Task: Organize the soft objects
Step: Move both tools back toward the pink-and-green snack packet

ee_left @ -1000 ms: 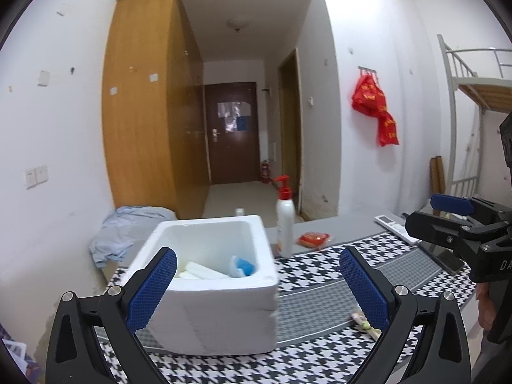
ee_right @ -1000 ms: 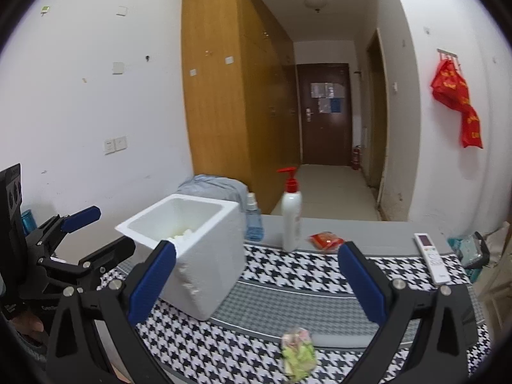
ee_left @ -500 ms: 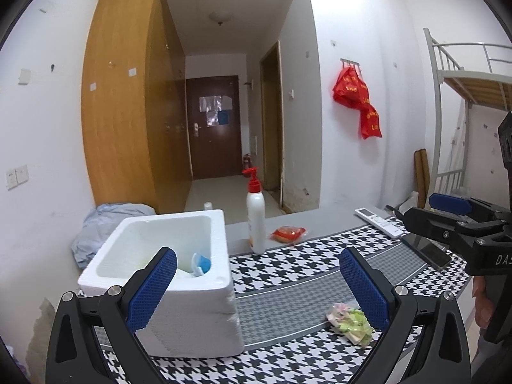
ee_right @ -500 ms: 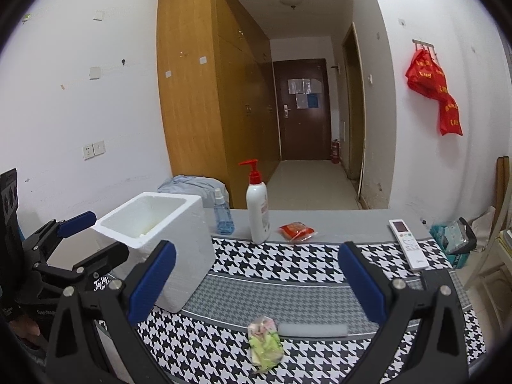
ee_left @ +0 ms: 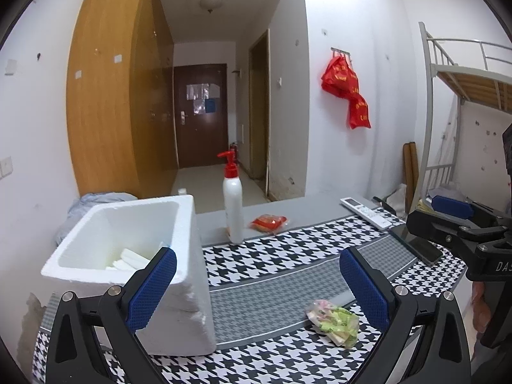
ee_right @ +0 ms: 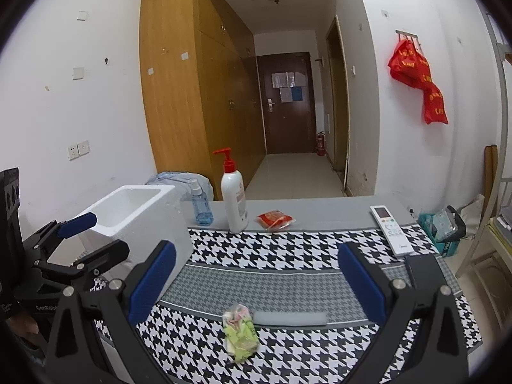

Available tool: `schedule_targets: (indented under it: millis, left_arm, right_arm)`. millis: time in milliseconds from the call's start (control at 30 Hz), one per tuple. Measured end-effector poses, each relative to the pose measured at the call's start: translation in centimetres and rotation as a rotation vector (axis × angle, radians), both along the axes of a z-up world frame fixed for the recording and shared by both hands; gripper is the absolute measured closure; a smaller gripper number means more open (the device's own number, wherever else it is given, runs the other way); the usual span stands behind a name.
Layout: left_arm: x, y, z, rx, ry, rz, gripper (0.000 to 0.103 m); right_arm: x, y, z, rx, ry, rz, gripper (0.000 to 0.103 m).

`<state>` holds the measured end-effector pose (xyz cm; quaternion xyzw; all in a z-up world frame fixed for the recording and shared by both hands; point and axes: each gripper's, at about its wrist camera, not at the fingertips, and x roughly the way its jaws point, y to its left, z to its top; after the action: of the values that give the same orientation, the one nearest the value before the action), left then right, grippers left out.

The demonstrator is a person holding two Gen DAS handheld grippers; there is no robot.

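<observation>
Right wrist view: both hand-held grippers, right (ee_right: 256,283) and left (ee_left: 257,286), gape wide and empty. The green soft packet (ee_right: 240,332) lies at 6 o'clock, touching a grey foam strip (ee_right: 289,318). Drop squarely over it, pinch gently, then carry to the foam box (ee_right: 134,214) at 10 o'clock.

Foam box (ee_left: 134,256) blocks left; mat (ee_right: 272,281) middle open.

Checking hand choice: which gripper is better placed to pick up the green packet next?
Right, probably. The green packet lies nearly centred between the open right gripper fingers; for the open left gripper it sits off to its right.
</observation>
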<state>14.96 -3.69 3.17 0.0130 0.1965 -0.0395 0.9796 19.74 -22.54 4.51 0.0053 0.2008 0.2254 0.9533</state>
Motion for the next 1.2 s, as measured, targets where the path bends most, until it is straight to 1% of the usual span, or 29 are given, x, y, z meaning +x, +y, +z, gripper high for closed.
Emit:
schedule_targets:
  millis: [167, 467, 867, 1000, 1200]
  left_arm:
    - [0.3, -0.7, -0.2, 0.002, 0.009, -0.01, 0.001]
    - [0.4, -1.5, -0.5, -0.011, -0.007, -0.032, 0.001]
    - [0.5, -2.3, -1.9, -0.015, -0.002, -0.056, 0.001]
    - [0.6, -2.5, -2.4, -0.019, 0.005, -0.065, 0.001]
    - [0.6, -3.0, -3.3, -0.007, 0.009, -0.079, 0.001]
  right_arm:
    - [0.2, -0.7, -0.6, 0.0, 0.008, -0.014, 0.001]
    - [0.1, -1.8, -0.8, 0.012, 0.007, -0.026, 0.001]
    - [0.5, -2.8, -2.0, 0.021, 0.024, -0.037, 0.001]
    - [0.5, -2.8, -2.7, 0.007, 0.04, -0.043, 0.001]
    - [0.9, -3.8, -3.8, 0.039, 0.071, -0.073, 0.001]
